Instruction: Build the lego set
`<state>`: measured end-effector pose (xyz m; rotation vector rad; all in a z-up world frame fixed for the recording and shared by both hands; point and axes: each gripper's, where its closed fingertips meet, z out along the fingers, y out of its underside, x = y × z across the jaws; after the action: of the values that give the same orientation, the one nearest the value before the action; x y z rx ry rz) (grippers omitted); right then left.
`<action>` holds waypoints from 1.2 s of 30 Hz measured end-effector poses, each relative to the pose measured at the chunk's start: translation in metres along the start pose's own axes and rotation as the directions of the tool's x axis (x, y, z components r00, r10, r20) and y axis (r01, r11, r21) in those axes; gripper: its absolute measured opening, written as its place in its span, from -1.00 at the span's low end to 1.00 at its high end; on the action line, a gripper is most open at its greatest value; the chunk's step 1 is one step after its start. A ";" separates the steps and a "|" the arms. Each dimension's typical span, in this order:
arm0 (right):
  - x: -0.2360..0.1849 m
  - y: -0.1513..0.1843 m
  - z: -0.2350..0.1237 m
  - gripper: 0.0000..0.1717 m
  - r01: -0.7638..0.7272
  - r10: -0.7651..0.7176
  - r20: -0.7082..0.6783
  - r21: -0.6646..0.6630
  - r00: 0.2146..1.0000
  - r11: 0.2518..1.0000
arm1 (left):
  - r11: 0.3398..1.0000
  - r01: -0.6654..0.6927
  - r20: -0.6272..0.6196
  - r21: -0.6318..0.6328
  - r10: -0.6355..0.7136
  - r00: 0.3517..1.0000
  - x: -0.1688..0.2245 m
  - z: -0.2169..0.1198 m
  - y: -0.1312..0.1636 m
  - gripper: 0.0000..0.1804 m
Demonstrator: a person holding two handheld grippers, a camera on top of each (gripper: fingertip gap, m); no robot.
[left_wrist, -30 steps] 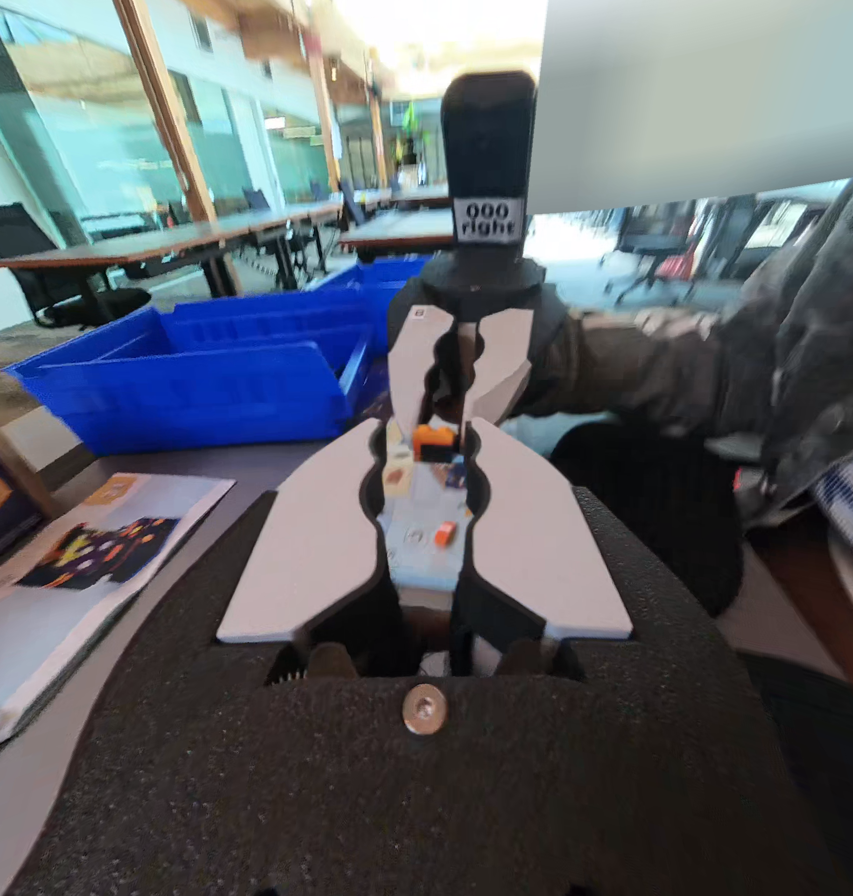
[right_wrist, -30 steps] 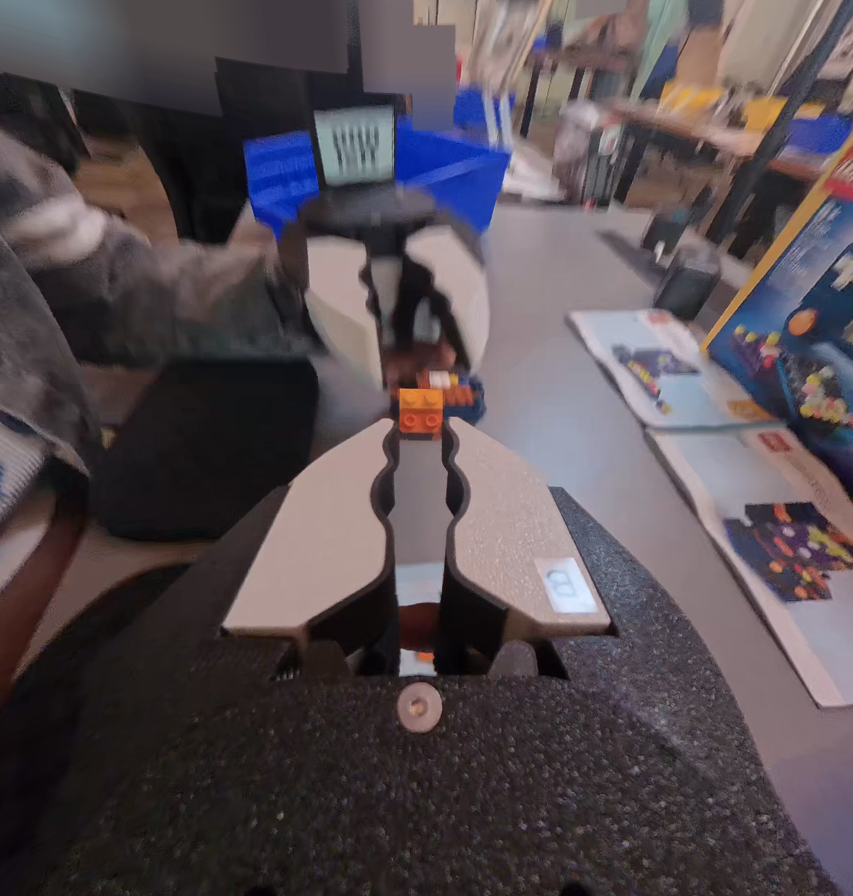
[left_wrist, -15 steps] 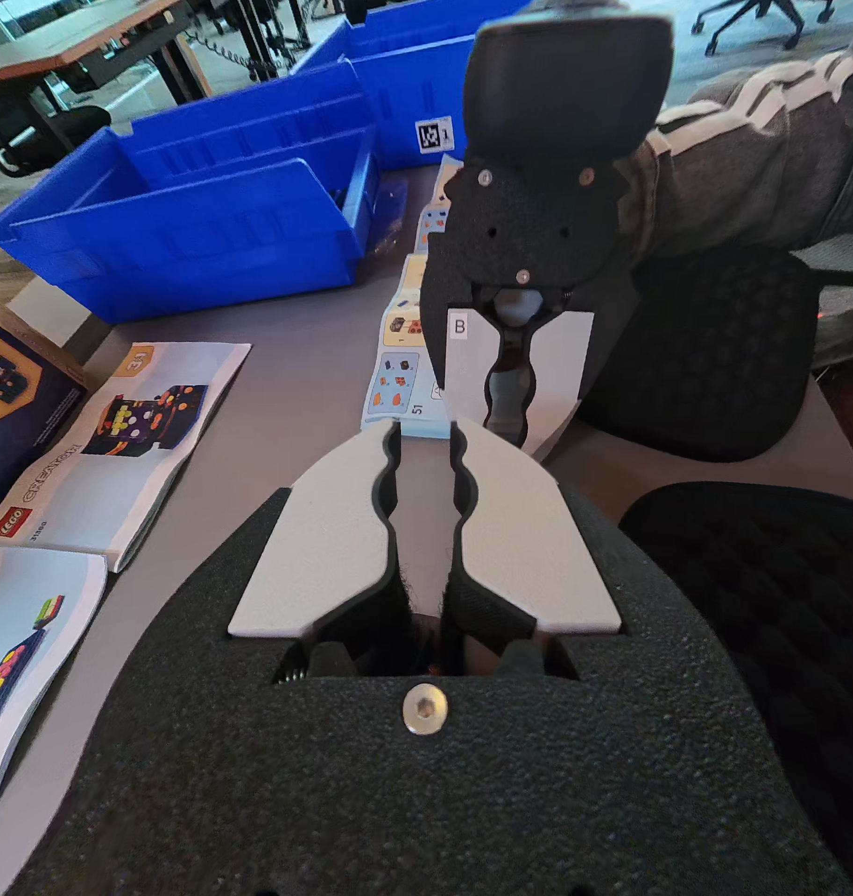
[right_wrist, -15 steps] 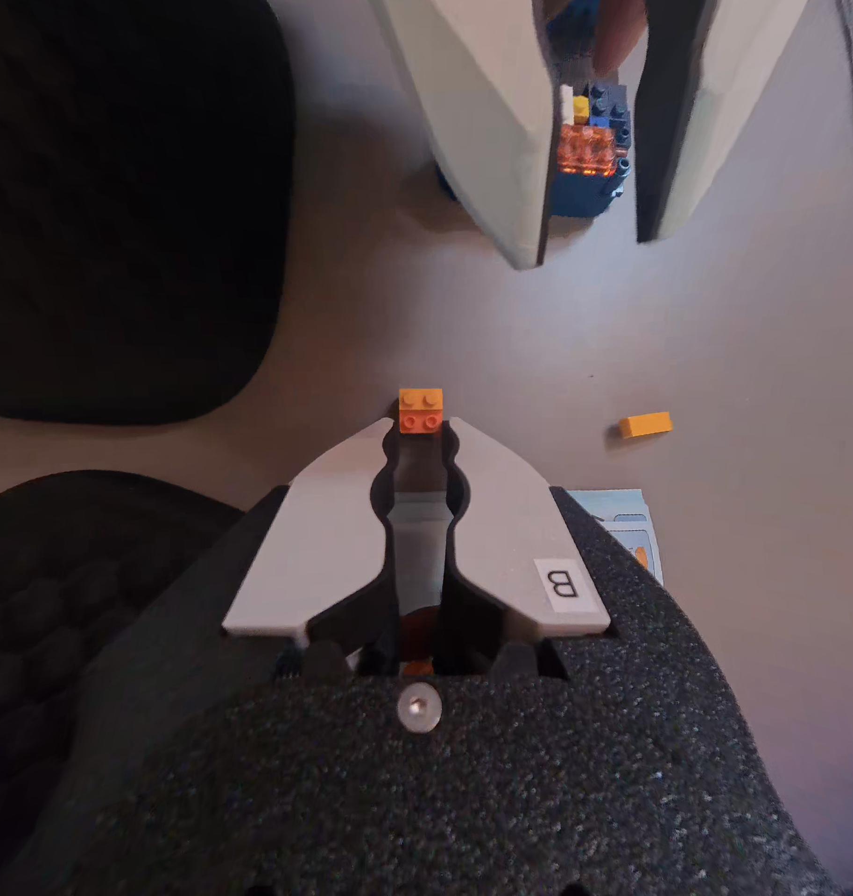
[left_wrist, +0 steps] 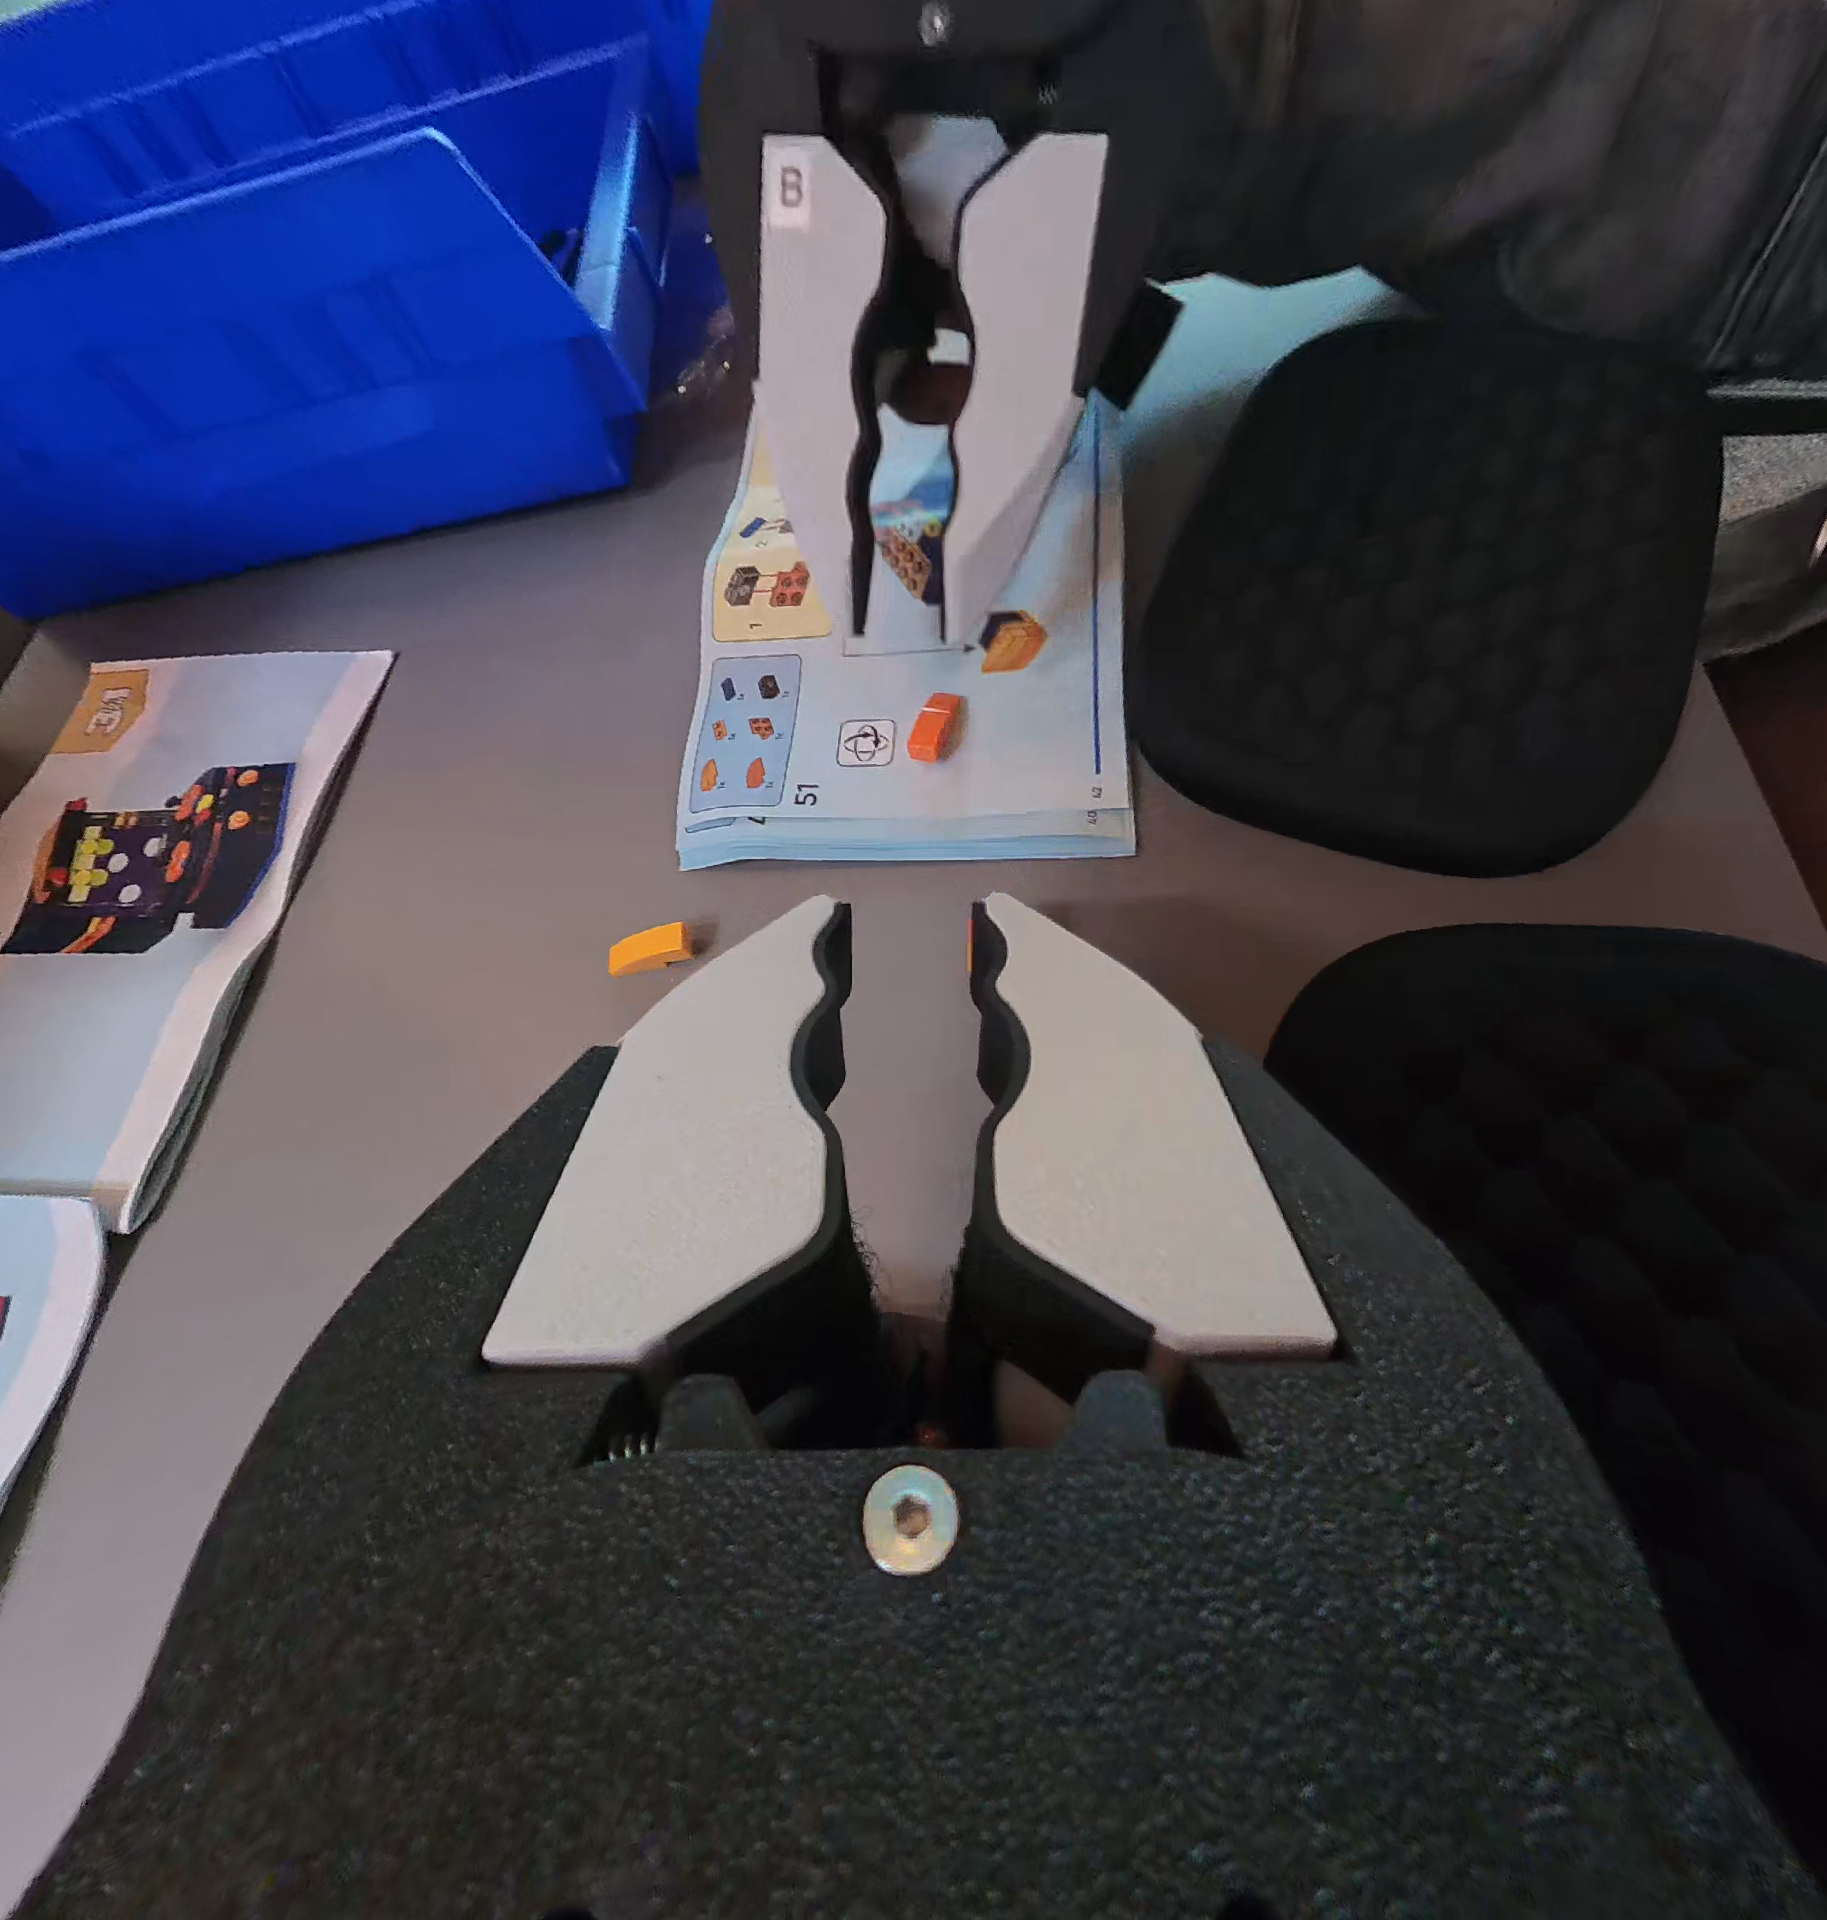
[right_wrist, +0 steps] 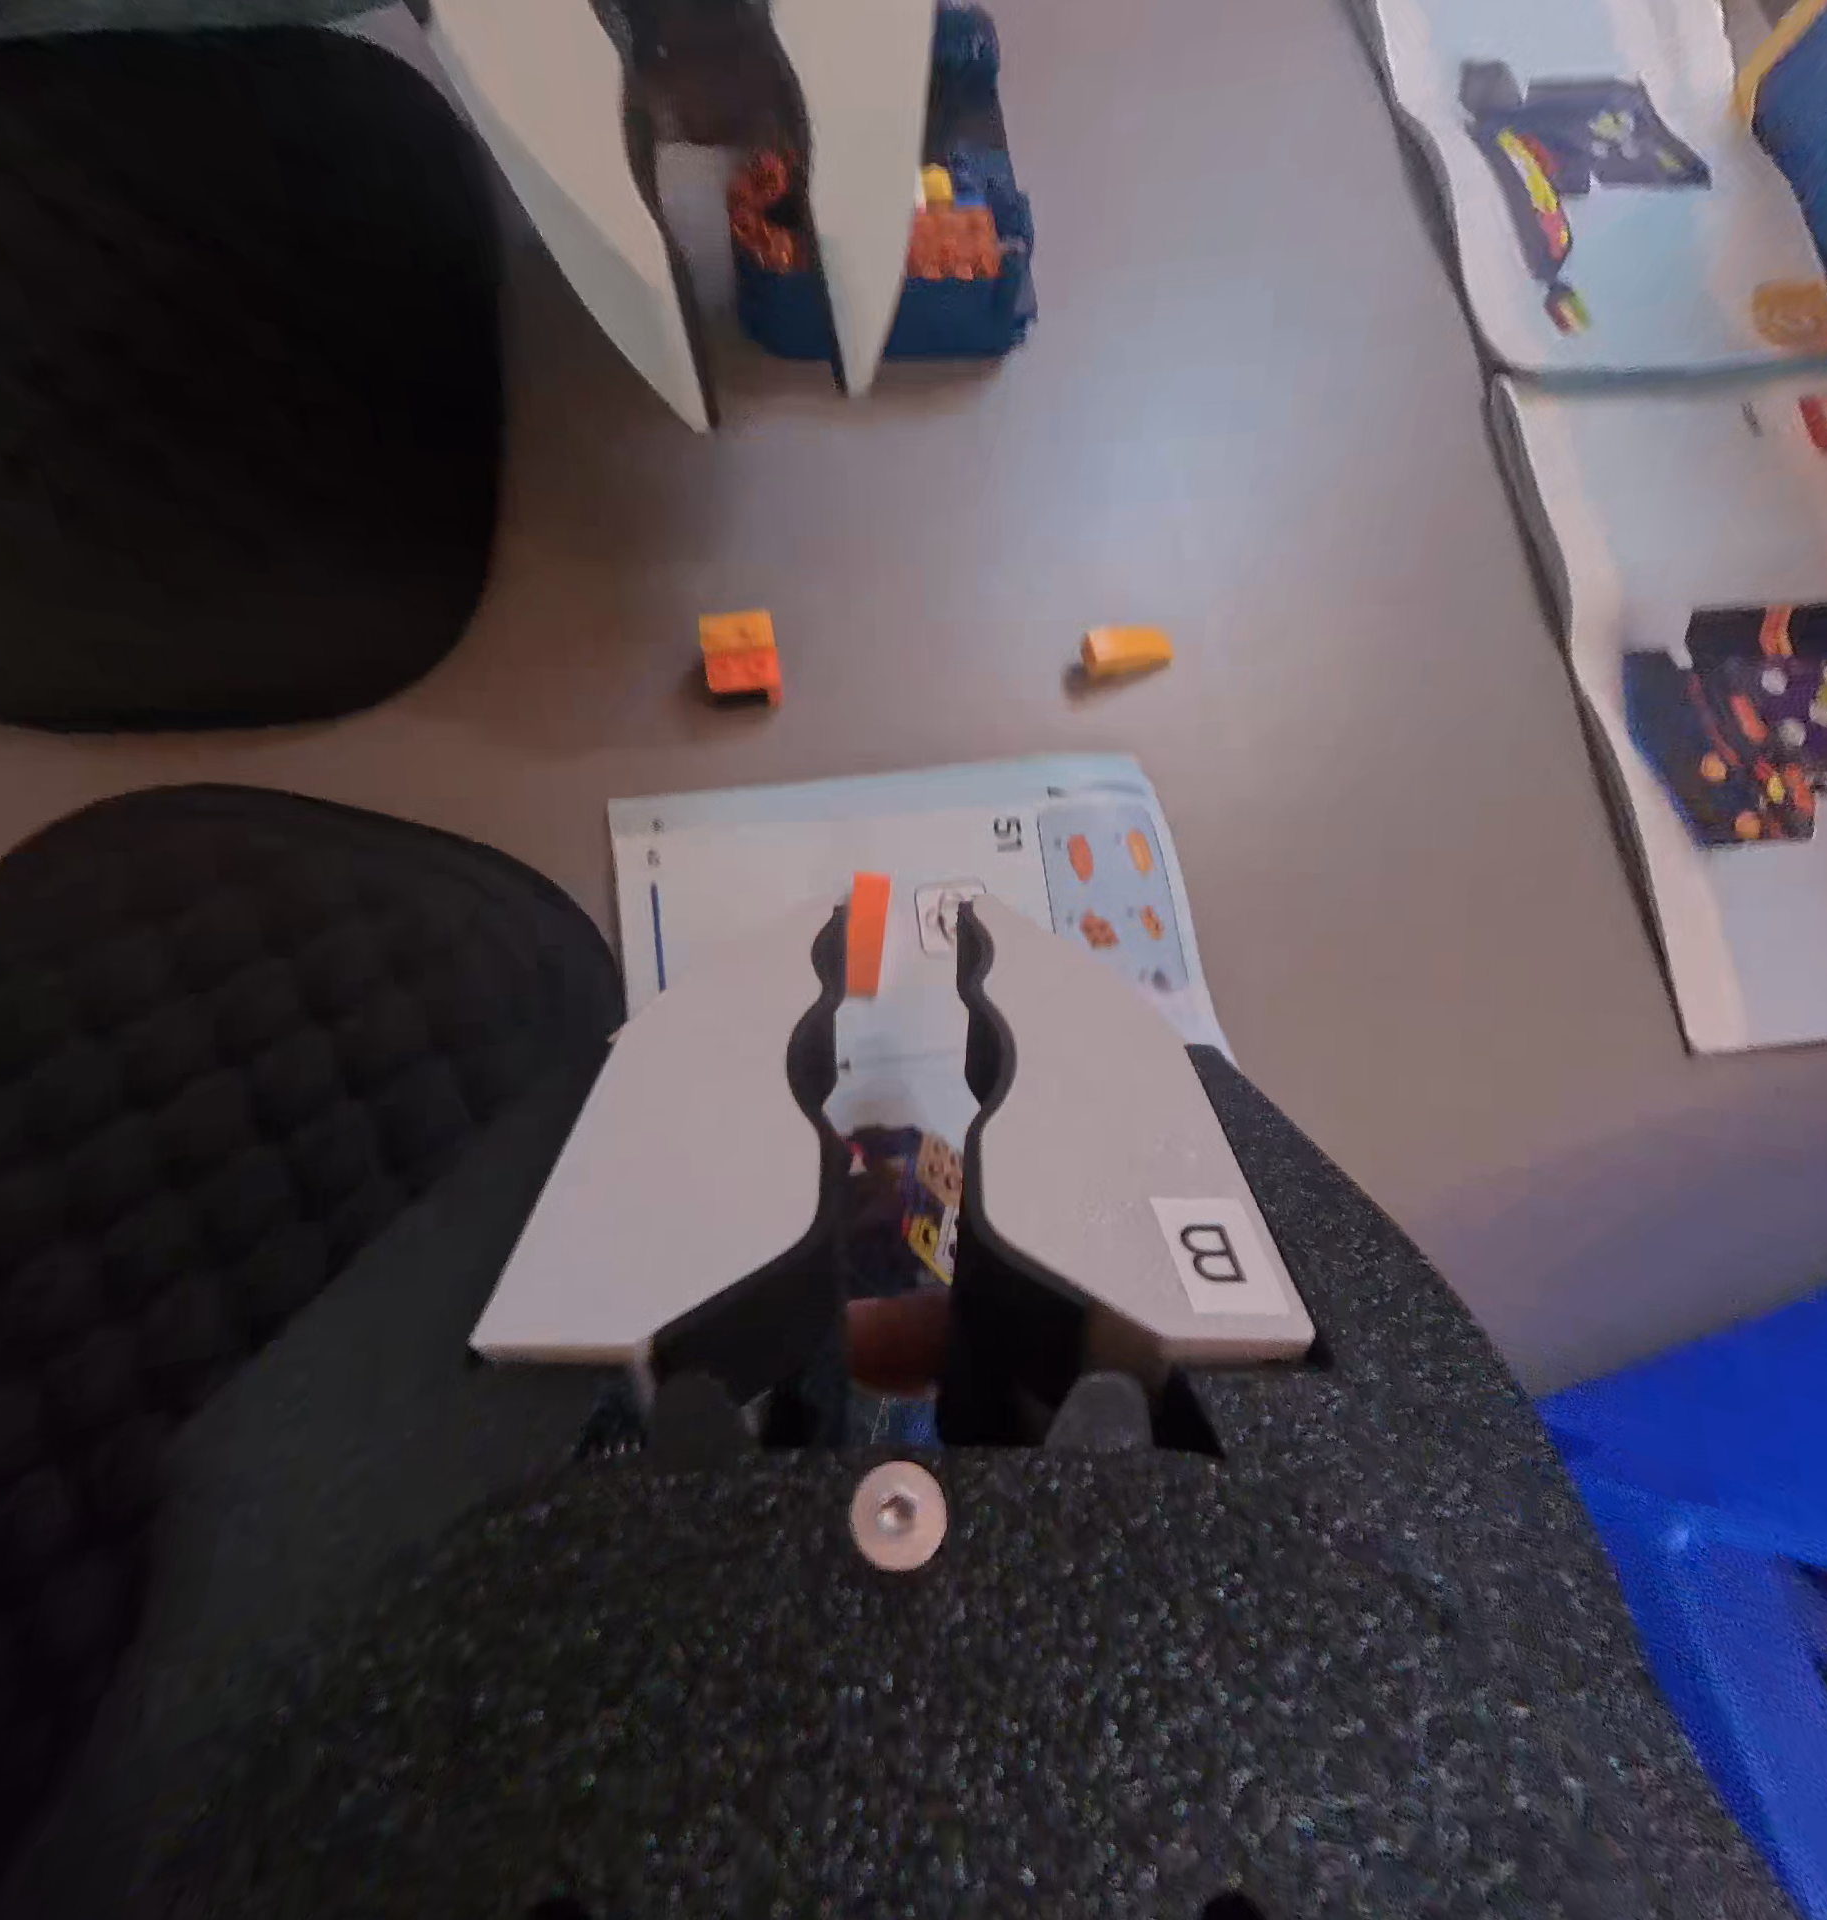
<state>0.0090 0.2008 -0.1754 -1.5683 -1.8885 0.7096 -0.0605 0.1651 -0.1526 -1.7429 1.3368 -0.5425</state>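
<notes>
My left gripper (left_wrist: 909, 914) is open over the grey table (left_wrist: 493, 748), and bare tabletop shows between its pads. In the right wrist view it (right_wrist: 781, 405) hangs in front of a blue brick build (right_wrist: 950, 301). A small orange-and-yellow brick stack (right_wrist: 740, 660) lies loose on the table near it. My right gripper (right_wrist: 901, 914) is open above a light blue instruction booklet (right_wrist: 784, 842). An orange curved brick (right_wrist: 867, 935) lies on the page by its left pad, ungripped; the left wrist view shows it (left_wrist: 935, 727) just beyond the right gripper's tips (left_wrist: 904, 623). A yellow-orange slope piece (left_wrist: 649, 948) lies beside my left finger.
Blue bins (left_wrist: 265, 343) stand at the back left. Open manuals (left_wrist: 161, 883) lie at the left and also show in the right wrist view (right_wrist: 1667, 727). Two black seat cushions (left_wrist: 1408, 582) (left_wrist: 1615, 1299) border the table on the right. A toy box (right_wrist: 1823, 156) stands beyond the manuals. My hands' fingertips stand some 9 cm from each other.
My right gripper held the orange-and-yellow stack at its tips and has let it go. The stack now lies on the table, and the gripper has drawn back over the booklet. Both grippers have tilted down.
</notes>
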 end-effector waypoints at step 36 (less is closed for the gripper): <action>-0.030 -0.018 0.053 -0.92 0.125 -0.121 0.219 -0.005 0.968 0.992 | 0.959 -0.161 -0.081 -0.232 0.146 0.986 0.026 0.027 0.027 -0.70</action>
<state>-0.0372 0.1666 -0.2018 -1.4179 -2.1363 0.8402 -0.0465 0.1488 -0.1940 -1.8045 1.6219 -0.3635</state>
